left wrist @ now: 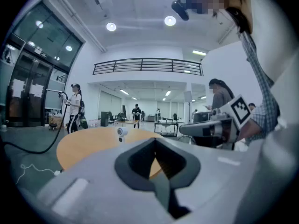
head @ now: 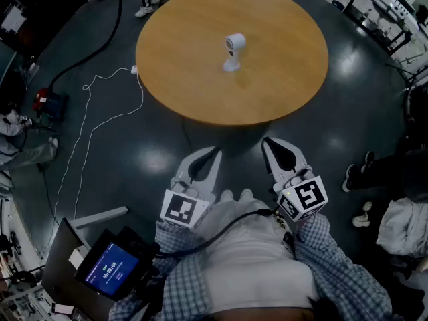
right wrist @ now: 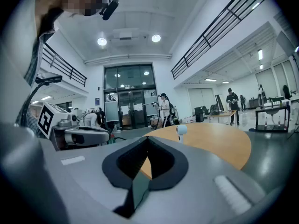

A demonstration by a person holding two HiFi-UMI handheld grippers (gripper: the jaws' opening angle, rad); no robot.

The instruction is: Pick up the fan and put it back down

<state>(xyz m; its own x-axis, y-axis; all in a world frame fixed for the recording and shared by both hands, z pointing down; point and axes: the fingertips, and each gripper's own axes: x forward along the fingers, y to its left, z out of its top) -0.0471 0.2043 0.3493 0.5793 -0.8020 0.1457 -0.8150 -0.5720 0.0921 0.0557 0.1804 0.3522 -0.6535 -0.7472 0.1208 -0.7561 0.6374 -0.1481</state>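
Note:
A small white fan (head: 232, 51) stands upright near the middle of the round wooden table (head: 194, 65). Both grippers hang close to the person's body, well short of the table's near edge and over the dark floor. The left gripper (head: 215, 152) is shut and holds nothing. The right gripper (head: 266, 141) is likewise shut and holds nothing. In the left gripper view the fan (left wrist: 121, 133) shows far off beyond the joined tips (left wrist: 155, 141). The right gripper view has the fan (right wrist: 181, 130) up and right of its tips (right wrist: 147, 140).
A white cable (head: 100, 109) snakes over the floor left of the table, near a red device (head: 45, 102). A lit screen (head: 110, 267) sits at the lower left. Desks (head: 384, 12) stand at the upper right. Someone's shoes (head: 354, 176) are at the right, another's feet (head: 144, 9) beyond the table.

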